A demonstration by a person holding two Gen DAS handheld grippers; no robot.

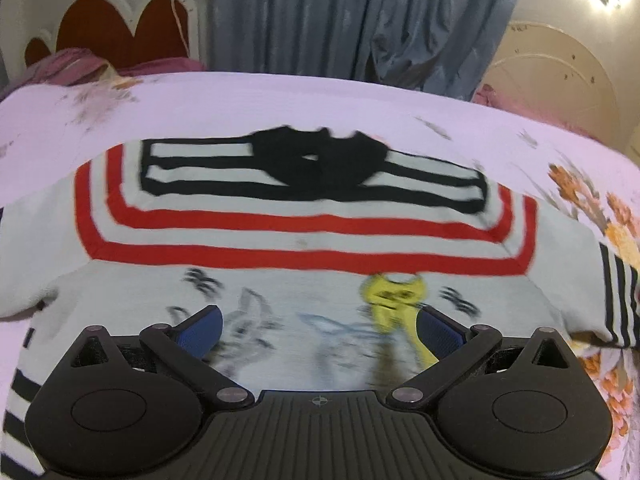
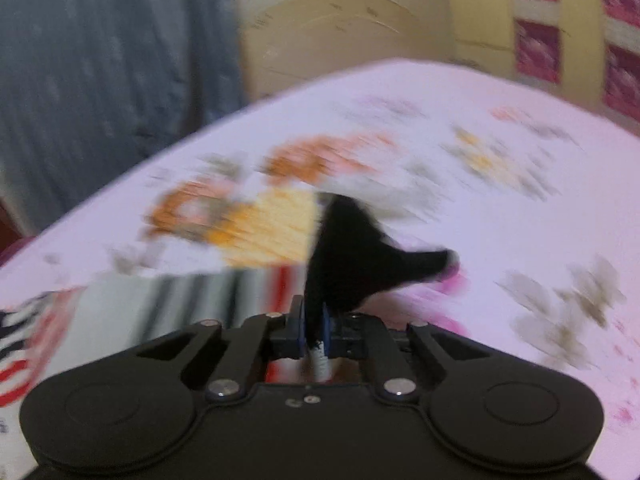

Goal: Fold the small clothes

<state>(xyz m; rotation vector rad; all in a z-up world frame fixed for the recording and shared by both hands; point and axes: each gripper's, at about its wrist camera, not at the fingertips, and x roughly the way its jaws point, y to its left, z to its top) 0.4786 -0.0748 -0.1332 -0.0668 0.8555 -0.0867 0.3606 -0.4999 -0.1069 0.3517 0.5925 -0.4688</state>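
R gripper point(image 2: 315, 320) clamped on shirt point(image 2: 348, 252)

A small shirt lies flat on the bed

The shirt point(image 1: 304, 236) is white with red and black stripes, a black collar and cartoon animals; its striped sleeves spread out to both sides.

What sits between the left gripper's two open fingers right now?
In the left wrist view, only the shirt's printed front lies between the left gripper's blue pads: blurred grey cartoon figures and a yellow one; nothing is pinched.
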